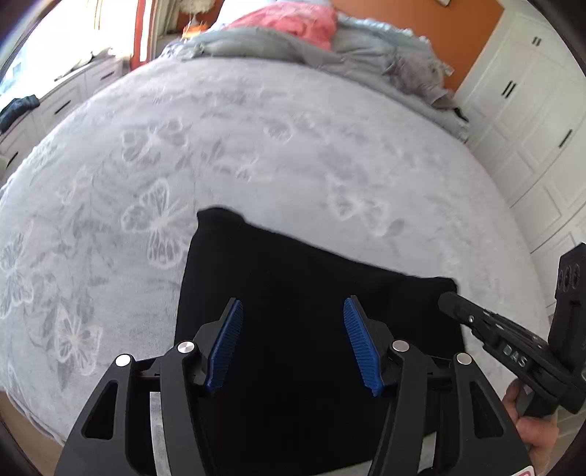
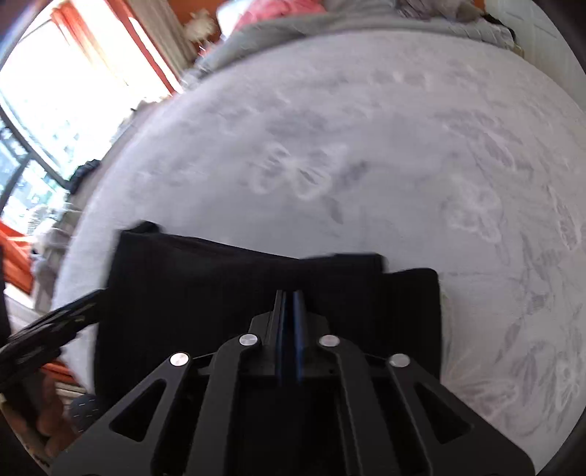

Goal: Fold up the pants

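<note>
The black pants (image 1: pixel 293 278) lie folded into a rough rectangle on the grey butterfly-print bedspread (image 1: pixel 256 146), near the bed's front edge. My left gripper (image 1: pixel 293 315) hovers over them with its blue pads wide apart and nothing between them. My right gripper (image 2: pixel 289 296) is over the pants (image 2: pixel 205 285) near their right side; its fingers are pressed together, and I cannot tell if any cloth is pinched. The right gripper also shows in the left wrist view (image 1: pixel 448 302) at the pants' right corner. The left gripper (image 2: pixel 55 318) shows at the left edge of the right wrist view.
A rumpled grey duvet (image 1: pixel 329 47) and a pink blanket (image 1: pixel 293 18) are piled at the head of the bed. White wardrobe doors (image 1: pixel 531 110) stand to the right. A low white cabinet (image 1: pixel 55 102) and a bright window (image 2: pixel 44 91) are to the left.
</note>
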Tool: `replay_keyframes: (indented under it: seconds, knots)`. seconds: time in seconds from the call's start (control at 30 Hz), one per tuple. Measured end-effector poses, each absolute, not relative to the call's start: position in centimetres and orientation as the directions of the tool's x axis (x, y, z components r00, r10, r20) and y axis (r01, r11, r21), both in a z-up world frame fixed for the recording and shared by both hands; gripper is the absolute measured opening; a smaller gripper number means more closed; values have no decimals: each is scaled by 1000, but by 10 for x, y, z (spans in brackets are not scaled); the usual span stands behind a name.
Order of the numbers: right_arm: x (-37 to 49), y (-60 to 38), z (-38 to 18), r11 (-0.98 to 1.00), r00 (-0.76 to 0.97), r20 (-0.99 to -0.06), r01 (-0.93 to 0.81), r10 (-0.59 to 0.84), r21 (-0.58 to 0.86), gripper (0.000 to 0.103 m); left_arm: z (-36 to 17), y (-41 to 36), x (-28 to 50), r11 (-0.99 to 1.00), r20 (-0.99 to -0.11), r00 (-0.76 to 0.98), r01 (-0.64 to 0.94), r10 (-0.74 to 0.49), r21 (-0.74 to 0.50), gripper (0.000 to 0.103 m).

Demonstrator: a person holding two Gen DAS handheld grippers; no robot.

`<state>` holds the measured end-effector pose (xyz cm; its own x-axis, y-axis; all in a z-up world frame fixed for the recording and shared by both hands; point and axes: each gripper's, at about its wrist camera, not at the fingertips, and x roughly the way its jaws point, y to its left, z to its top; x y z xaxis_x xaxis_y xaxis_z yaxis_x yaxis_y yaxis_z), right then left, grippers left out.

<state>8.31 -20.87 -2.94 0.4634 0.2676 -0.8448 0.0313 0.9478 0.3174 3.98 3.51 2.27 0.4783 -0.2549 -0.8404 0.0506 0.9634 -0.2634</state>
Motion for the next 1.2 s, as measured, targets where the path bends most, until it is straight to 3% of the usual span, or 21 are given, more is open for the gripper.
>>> replay_keyframes:
  seconds: [0.07,0.17,0.27,0.33,0.43,0.5,0.57,0.67,0.77,0.9,1.0,1.07,1.13,1.2]
  knots:
    - [79,-231,-21,886,485,-802,107,350,451,2,-2,35,52,962,-867,429,25,-255,-270,54]
    - [54,-219,31,928,610,-737,4,292,371,3,9,25,44,978,-848,490,65,-202,-196,60]
    - [71,-215,-21,978,458,-875,48,158,202,0,5,20,48,984,-850,496,80,-176,-157,62]
    - [54,-224,-17,965,494,-847,50,199,256,0,7,21,47,981,-846,497,80,-191,-174,62]
    - [8,-233,15,947,559,-793,43,242,319,15,17,28,36,976,-838,503,86,-214,-198,62]
    - [-21,-238,21,942,560,-787,36,258,335,47,23,37,24,970,-827,510,84,-237,-226,64]
    - [-39,-238,9,944,522,-813,44,257,327,47,27,46,9,963,-818,515,67,-257,-260,68]
    - [-43,-225,-18,899,474,-801,41,366,435,47,26,56,-13,961,-820,513,40,-255,-273,69]
    - [-43,-211,-32,913,482,-810,50,334,405,48,20,61,-28,957,-829,492,31,-266,-288,69]
    - [-43,-210,-5,901,532,-769,27,354,433,14,14,64,-37,957,-844,471,4,-258,-290,69]
    - [-60,-217,41,906,619,-708,-15,341,423,12,20,65,-44,949,-835,473,8,-281,-315,69]
    - [-69,-222,48,935,635,-722,-2,275,354,12,25,62,-47,953,-829,487,25,-276,-303,70]
    - [-61,-224,15,959,563,-796,25,221,283,14,22,56,-48,960,-832,490,39,-261,-278,74]
    - [-54,-231,-21,953,489,-841,58,232,296,23,9,49,-45,967,-847,473,46,-243,-251,74]
